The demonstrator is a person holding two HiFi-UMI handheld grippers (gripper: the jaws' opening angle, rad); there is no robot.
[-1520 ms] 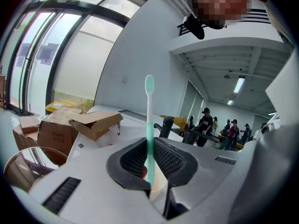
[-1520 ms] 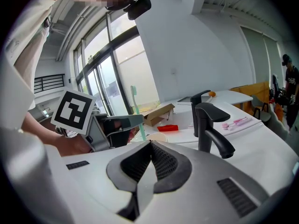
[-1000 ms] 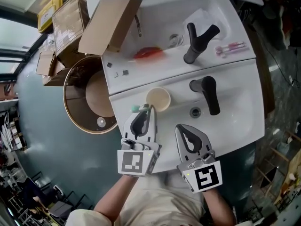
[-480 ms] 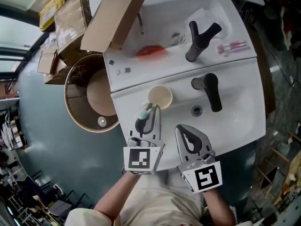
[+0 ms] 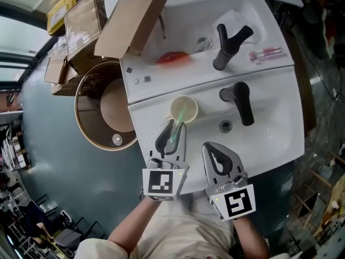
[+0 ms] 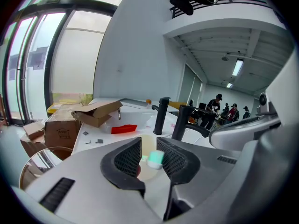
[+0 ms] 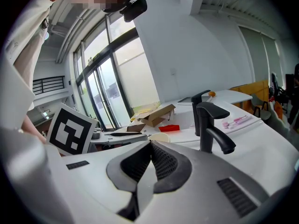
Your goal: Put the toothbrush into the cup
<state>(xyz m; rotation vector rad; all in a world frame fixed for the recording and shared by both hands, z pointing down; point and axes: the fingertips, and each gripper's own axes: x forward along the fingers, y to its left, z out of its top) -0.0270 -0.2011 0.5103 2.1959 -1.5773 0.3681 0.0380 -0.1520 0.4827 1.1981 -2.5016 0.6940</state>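
Observation:
A cream cup (image 5: pixel 174 106) stands on the white sink counter (image 5: pixel 269 117), left of the black faucet. The green toothbrush (image 5: pixel 178 124) leans with its far end in the cup and its near end between the jaws of my left gripper (image 5: pixel 174 129). In the left gripper view the green end (image 6: pixel 155 158) lies close to the right pad, with a gap on the left and the cup (image 6: pixel 147 146) behind it. Those jaws are opening and do not press on it. My right gripper (image 5: pixel 213 154) is shut and empty near the counter's front edge.
A black faucet (image 5: pixel 239 103) stands over the basin with its drain (image 5: pixel 225 126). On the second sink behind are another black faucet (image 5: pixel 228 43), a red object (image 5: pixel 173 57), pink packets (image 5: pixel 265 53) and an open cardboard box (image 5: pixel 132 26). A round wooden bin (image 5: pixel 102 108) sits left.
My left gripper carried the toothbrush from the cup's left side to the cup. The brush tipped into the cup and the left jaws widened. My right gripper stayed still.

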